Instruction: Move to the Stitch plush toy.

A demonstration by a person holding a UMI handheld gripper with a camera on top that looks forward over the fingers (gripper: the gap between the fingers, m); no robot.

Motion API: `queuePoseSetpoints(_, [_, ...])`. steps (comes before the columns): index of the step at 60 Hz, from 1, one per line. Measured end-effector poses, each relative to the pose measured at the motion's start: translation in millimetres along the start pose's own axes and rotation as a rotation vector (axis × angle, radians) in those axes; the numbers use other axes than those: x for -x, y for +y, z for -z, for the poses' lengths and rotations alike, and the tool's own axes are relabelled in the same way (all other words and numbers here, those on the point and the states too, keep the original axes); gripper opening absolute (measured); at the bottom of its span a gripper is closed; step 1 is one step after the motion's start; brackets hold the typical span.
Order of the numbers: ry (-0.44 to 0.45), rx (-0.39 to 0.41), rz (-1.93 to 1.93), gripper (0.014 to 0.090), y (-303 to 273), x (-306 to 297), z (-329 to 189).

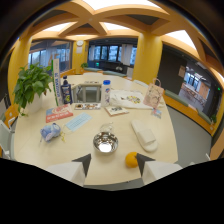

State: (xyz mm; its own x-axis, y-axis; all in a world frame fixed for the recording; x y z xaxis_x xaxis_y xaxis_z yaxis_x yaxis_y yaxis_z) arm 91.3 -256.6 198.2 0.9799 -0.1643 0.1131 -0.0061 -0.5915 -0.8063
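**Tool hanging open at the near edge of the counter**

The tool (113, 164) is hovering with its two dark fingertips (84, 162) spread wide apart and gripping nothing. An orange ball (131, 159) is sitting just inside the right fingertip, apparently resting on the pale counter (165, 150) rather than being pinched. Just beyond the gap, a shiny metal bowl (105, 142) is standing. To its right a white oblong object (144, 135) is lying lengthwise. Well to the left of the bowl, a small blue and white soft shape (51, 131) is lying near the counter's left edge; it is probably the Stitch plush toy, though its details are too small to confirm. Farther off, a light blue face mask (78, 121), a dark bottle (66, 91) and a boxy metal appliance (88, 93) are standing, with a leafy potted plant (31, 86) at the far left.
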Motion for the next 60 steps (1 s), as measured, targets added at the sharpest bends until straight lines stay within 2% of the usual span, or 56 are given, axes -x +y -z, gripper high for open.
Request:
queuePoseSetpoints(18, [0.071,0.012,0.037,0.0858,18,50,41])
queuePoseSetpoints(24, [0.07,0.02,0.041,0.0858,26,89,48])
queuePoseSetpoints(41, [-0.049,0.027,0.059,0.0861,23,219,36])
queuePoseSetpoints(60, [-0.17,0.054,0.084,0.0858,2,317,-56])
